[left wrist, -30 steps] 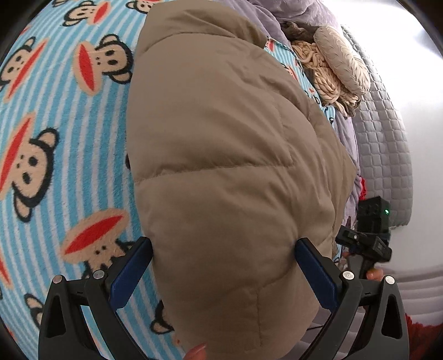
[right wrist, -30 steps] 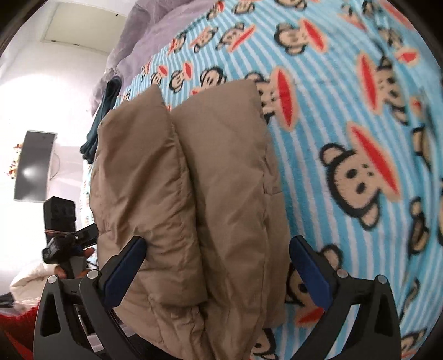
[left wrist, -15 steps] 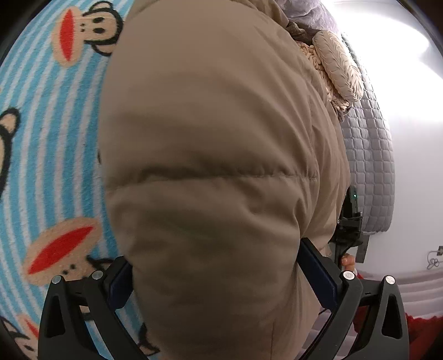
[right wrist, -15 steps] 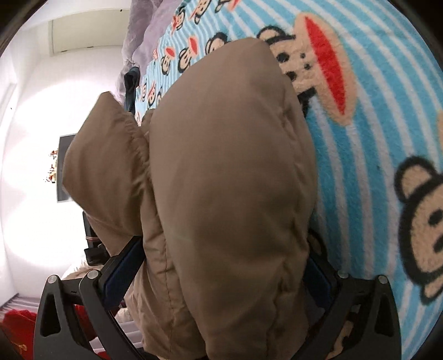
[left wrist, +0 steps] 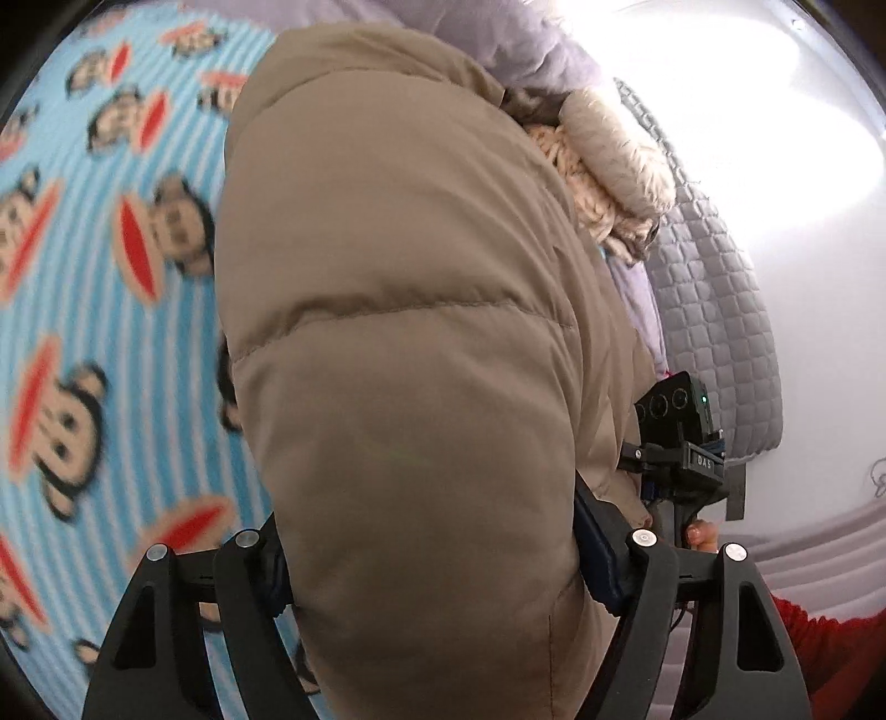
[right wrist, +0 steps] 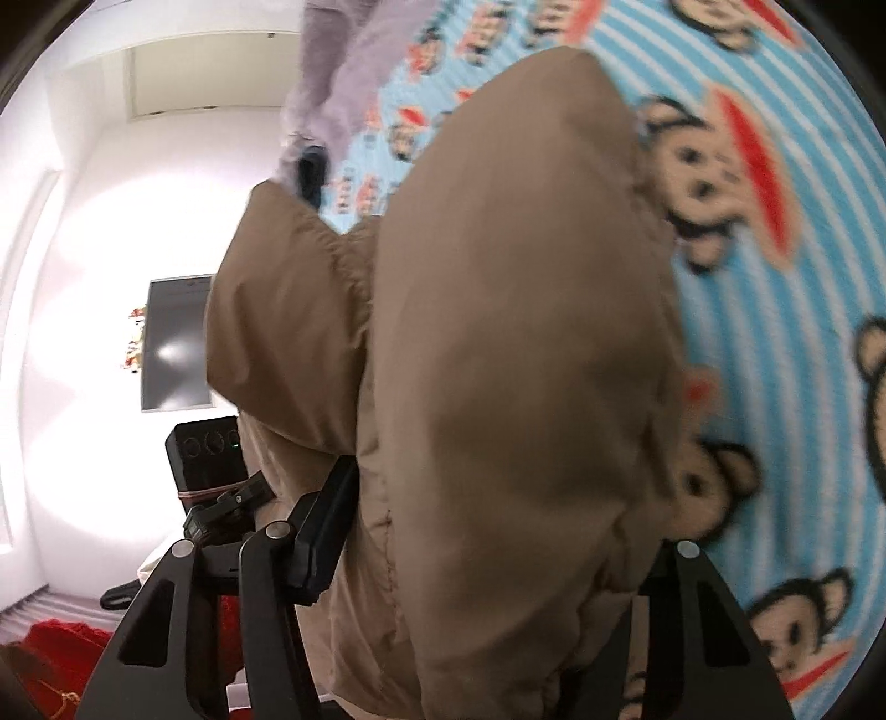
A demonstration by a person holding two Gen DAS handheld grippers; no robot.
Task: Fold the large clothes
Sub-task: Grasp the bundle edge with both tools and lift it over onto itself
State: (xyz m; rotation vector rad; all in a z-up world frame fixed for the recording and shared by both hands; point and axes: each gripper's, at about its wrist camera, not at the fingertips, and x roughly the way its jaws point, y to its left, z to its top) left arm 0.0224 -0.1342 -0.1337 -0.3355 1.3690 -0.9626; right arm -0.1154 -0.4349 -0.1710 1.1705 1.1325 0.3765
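Note:
A tan puffer jacket (left wrist: pixel 398 332) is folded into a thick bundle and fills the middle of both views, lifted off the monkey-print blanket (left wrist: pixel 83 288). My left gripper (left wrist: pixel 426 559) is shut on its near end, the jaws pressing into the padding from both sides. My right gripper (right wrist: pixel 487 531) is shut on the other end of the jacket (right wrist: pixel 509 360). Each gripper shows in the other's view: the right one in the left wrist view (left wrist: pixel 681 448), the left one in the right wrist view (right wrist: pixel 216 471).
The blue striped blanket (right wrist: pixel 786 232) covers the bed. A cream knitted garment (left wrist: pixel 603 166) and lilac bedding (left wrist: pixel 498 44) lie at the bed's far end, beside a grey quilted cover (left wrist: pixel 714 310). A dark screen (right wrist: pixel 177 343) hangs on the white wall. Red cloth (right wrist: pixel 55 653) lies low.
Both grippers closed from open onto the ends of the jacket. The bundle has been raised off the blanket and tilted.

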